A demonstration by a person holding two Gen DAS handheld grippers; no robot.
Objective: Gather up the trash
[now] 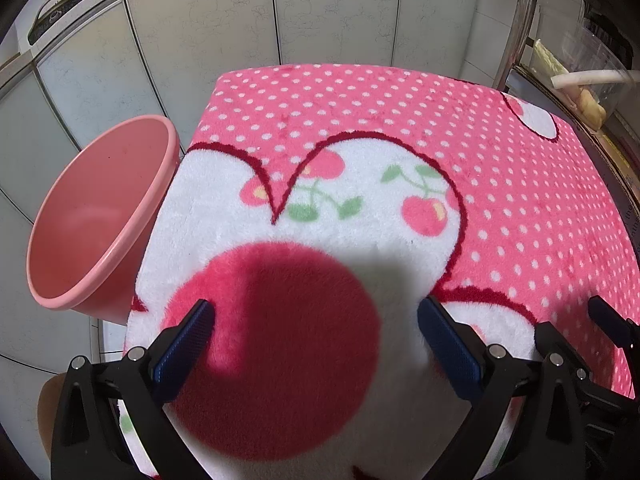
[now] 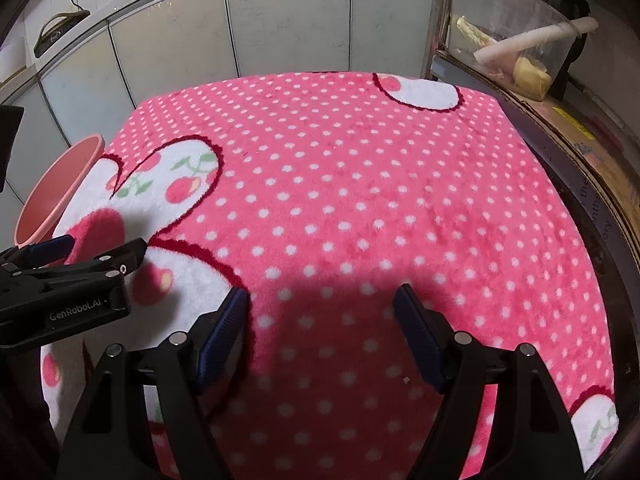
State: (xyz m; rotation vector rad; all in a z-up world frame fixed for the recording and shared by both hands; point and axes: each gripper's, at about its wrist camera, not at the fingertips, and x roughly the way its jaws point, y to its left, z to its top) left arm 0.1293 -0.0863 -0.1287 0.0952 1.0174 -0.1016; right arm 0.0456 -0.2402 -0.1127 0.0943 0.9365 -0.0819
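Observation:
A pink plastic bin point(image 1: 96, 216) stands off the left edge of a table covered with a pink polka-dot fleece blanket point(image 1: 400, 128); its rim also shows in the right wrist view point(image 2: 52, 196). Its inside looks empty. My left gripper point(image 1: 316, 320) is open and empty, low over the blanket's white and red patch near the front left. It also shows from the side in the right wrist view point(image 2: 104, 246). My right gripper point(image 2: 322, 304) is open and empty over the pink dotted area. A tiny pale crumb point(image 2: 406, 379) lies on the blanket between its fingers. No other trash shows.
White tiled wall point(image 1: 224, 40) stands behind the table. A shelf on the right holds a clear plastic container point(image 2: 532, 48) with a white tube and yellowish items, over cardboard point(image 2: 568, 128). A metal pole point(image 1: 520, 20) rises at the table's back right corner.

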